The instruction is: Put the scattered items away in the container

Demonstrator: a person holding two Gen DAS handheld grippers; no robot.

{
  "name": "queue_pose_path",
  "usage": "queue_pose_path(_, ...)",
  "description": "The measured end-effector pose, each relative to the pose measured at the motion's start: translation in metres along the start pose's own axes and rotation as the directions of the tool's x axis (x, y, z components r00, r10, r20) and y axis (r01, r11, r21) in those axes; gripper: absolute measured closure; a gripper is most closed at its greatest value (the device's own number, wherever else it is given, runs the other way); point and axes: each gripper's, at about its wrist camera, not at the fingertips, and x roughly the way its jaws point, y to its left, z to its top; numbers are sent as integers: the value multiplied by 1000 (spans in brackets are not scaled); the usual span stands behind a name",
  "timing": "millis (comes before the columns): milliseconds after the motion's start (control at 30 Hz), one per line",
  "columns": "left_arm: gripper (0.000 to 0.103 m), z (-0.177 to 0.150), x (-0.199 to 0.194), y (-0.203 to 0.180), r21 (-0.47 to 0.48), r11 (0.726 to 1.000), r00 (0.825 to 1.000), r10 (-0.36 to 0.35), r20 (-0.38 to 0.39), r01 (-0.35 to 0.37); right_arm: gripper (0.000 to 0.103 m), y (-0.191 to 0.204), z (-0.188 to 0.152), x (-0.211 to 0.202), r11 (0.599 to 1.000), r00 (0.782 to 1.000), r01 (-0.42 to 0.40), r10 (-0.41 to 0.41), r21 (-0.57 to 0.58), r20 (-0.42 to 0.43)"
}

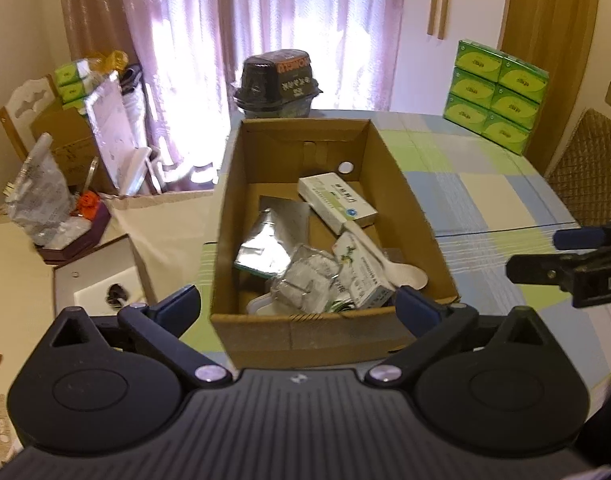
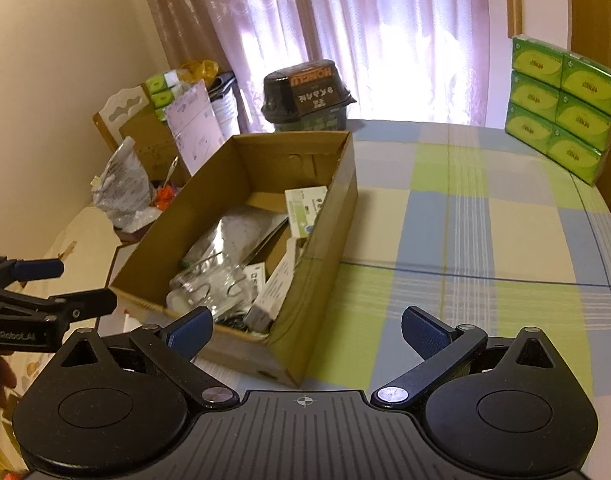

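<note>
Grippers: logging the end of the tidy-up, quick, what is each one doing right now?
Left gripper: open, holding nothing, at the cardboard box.
Right gripper: open, holding nothing.

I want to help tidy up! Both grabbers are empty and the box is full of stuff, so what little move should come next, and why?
Probably just draw both grippers back and look around the table. The left gripper and right gripper are open and empty, the small items already lie in the cardboard box, and the checked tablecloth shows nothing loose nearby.

open cardboard box (image 1: 333, 336) holding packets (image 1: 271, 242)
</note>
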Motion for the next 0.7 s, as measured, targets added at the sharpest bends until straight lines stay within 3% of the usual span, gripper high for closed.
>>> queue_pose_path(700,1,-30,-28,7,-20,999,997,43,-64,-44,0,45,-21,-19,998,999,18,-19,-53,-31)
